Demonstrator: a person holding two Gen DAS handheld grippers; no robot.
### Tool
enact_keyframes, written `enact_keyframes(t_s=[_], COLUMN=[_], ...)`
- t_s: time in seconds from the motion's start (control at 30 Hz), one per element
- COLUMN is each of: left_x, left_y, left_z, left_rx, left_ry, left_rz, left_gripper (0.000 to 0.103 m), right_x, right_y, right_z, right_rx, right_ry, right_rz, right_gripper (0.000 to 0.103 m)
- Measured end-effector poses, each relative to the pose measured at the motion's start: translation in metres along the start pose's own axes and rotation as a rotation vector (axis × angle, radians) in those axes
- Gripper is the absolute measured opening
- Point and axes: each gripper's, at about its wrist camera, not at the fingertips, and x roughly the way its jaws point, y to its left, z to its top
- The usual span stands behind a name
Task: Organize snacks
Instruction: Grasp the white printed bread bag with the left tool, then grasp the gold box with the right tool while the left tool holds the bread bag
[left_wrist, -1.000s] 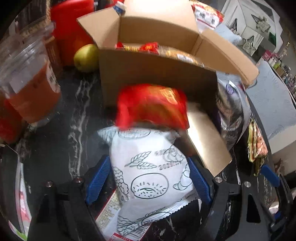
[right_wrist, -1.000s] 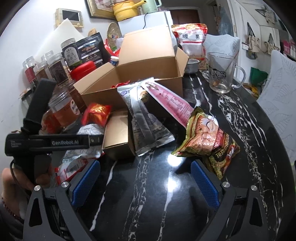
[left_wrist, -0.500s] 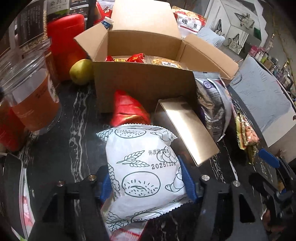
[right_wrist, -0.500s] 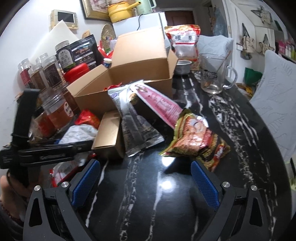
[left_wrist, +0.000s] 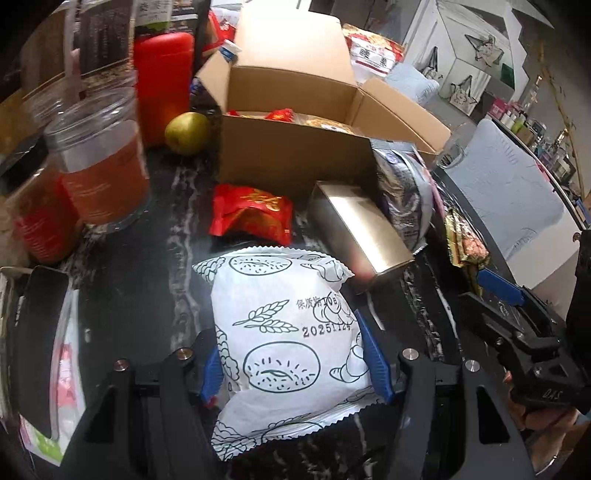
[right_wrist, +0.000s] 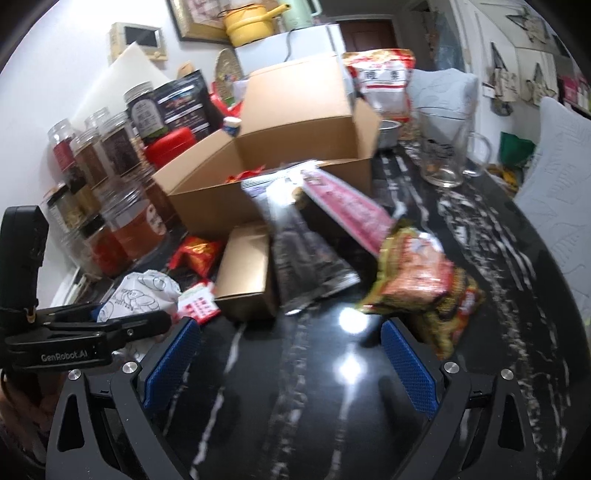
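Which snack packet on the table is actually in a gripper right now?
The white bread-print packet, clamped between the left gripper pads. The red packet and silver pouch lie untouched.

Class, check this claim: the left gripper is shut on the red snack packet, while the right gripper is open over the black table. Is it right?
One error: the left gripper is shut on the white bread packet, as the left wrist view shows. The red snack packet lies free beyond it. The right gripper is indeed open over the black table.

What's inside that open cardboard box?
Over the cardboard box front wall, a red wrapper and clear-wrapped golden snacks show. Anything lower down is hidden by the wall.
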Motion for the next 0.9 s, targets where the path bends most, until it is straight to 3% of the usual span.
enact_keyframes(t_s=[0.13,0.23,0.47,0.6,0.77,0.9], left_x=[-0.002,-0.002,-0.010,0.000,0.015,0.016], left_y=[0.011,0.020,0.027,0.026,0.025,0.021], left_z=[-0.004,-0.004,-0.007,-0.008,-0.010,-0.013], left_rx=[-0.026,-0.048,-0.052,-0.059,-0.080,-0.058], left_ry=[-0.007,-0.010,-0.054,-0.003,0.067,0.056], left_rz=[0.010,0.013,0.007,-0.010,-0.006,0.010], left_gripper=[0.062,0.062,0.062,0.062,0.062,0.062], right_x=[0.018,0.033,0.065,0.066,0.060,0.050], right_y=[0.015,0.023,0.020,0.021,0.022,0.018], right_z=[0.003,0.006,0.012,0.012,0.010,0.003], right_rx=[-0.021,-0.036,0.033,0.035,0.027,0.040], right_ry=[0.018,0.038,0.080,0.084,0.072,0.086], right_rz=[0.037,0.017,0.004,0.017,0.016,0.030], right_gripper=[0.098,0.092,0.058,0.050,0.048,0.048])
